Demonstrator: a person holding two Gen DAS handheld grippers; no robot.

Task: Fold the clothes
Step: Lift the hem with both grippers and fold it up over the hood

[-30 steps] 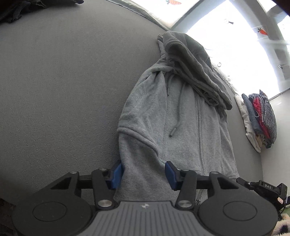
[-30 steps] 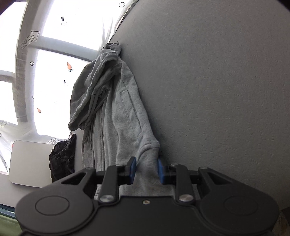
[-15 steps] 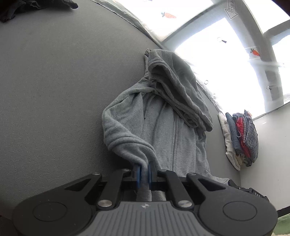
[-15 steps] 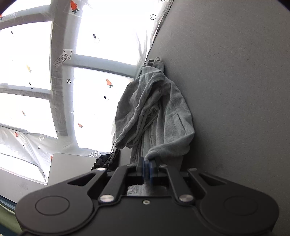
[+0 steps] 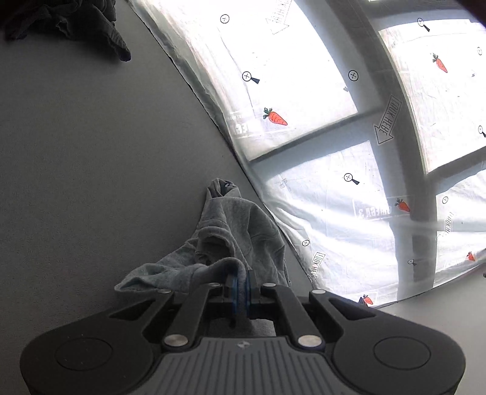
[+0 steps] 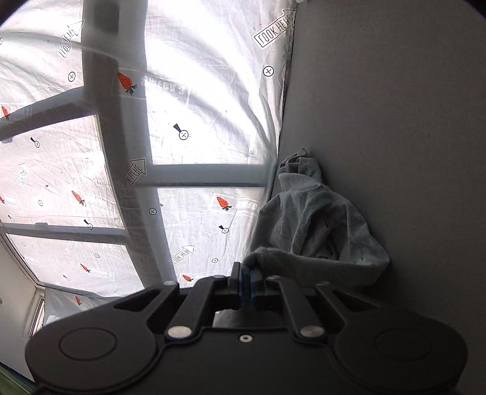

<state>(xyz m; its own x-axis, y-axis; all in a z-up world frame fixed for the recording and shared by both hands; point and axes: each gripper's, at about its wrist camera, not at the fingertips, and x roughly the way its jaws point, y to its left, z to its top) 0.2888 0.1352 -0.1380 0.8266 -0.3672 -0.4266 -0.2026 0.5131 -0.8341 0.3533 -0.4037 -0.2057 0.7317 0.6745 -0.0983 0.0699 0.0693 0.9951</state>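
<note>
Fingers (image 5: 234,287) of the left gripper (image 5: 241,288) are clamped on a fold of the grey hoodie (image 5: 237,231), and a pinch of fabric is seen between the blue pads. Fingers (image 6: 243,285) of the right gripper (image 6: 247,287) are likewise closed on another edge of the hoodie (image 6: 316,224). The hoodie is bunched and lifted at both held points, while its far part is rested on the grey bench (image 5: 91,152), close to the bench's edge. Beyond the hoodie, a window (image 5: 334,91) covered with translucent printed film is seen, with carrot marks and arrows on it. A dark garment (image 5: 70,21) is laid on the bench well apart from the hoodie, at the far corner.
</note>
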